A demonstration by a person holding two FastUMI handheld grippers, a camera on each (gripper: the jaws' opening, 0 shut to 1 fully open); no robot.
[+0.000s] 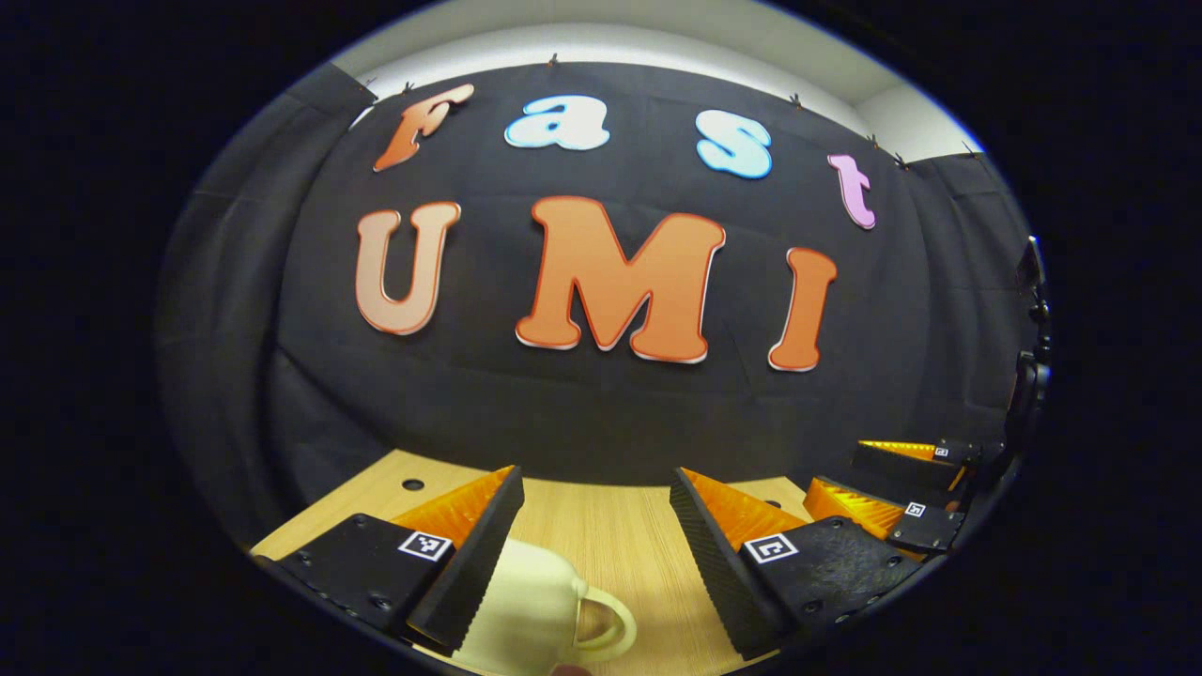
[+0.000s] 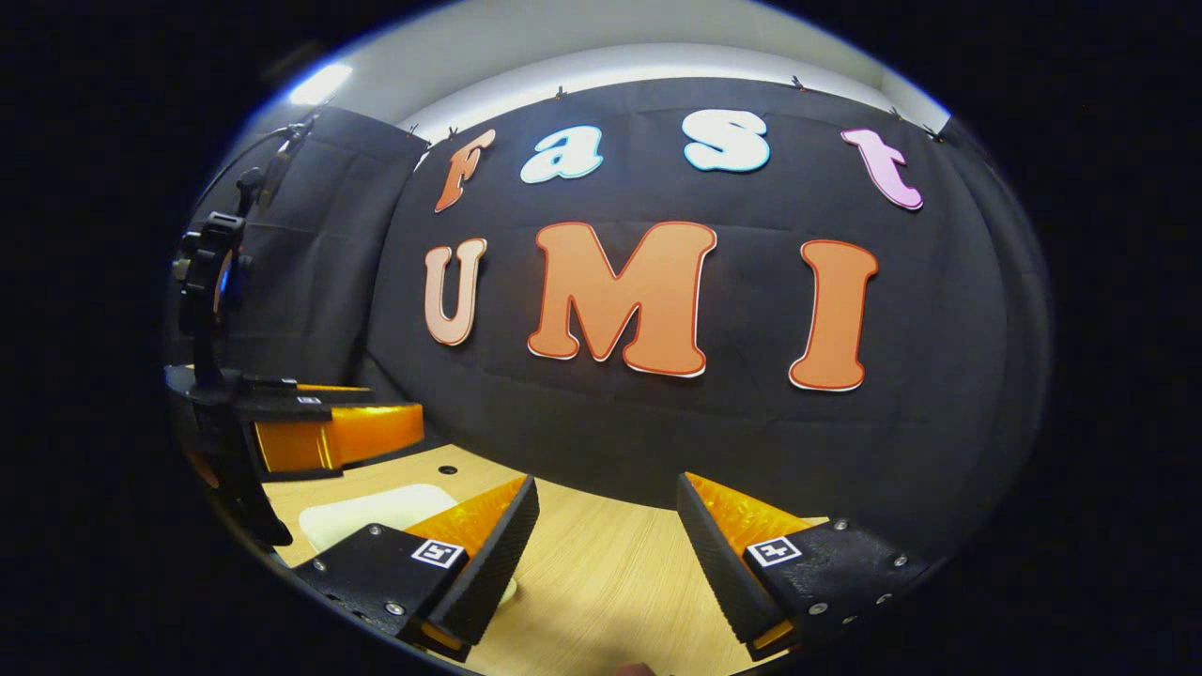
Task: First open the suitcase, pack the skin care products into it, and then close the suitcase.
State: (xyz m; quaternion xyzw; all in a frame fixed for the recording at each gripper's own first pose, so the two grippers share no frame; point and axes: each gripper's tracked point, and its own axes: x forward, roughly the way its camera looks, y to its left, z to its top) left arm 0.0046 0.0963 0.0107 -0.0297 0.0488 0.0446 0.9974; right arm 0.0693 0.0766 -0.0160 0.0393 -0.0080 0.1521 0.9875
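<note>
While both grippers, left gripper (image 1: 593, 526) and right gripper (image 2: 606, 530), hang with jaws open above the tabletop (image 1: 601, 535), a cream handled case (image 1: 535, 610), probably the suitcase, lies below the left one unopened, so opening it comes next.

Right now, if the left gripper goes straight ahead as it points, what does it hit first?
Probably the black cloth wall. The left gripper, jaws open, points over the cream suitcase low between them; depth is unclear.
</note>
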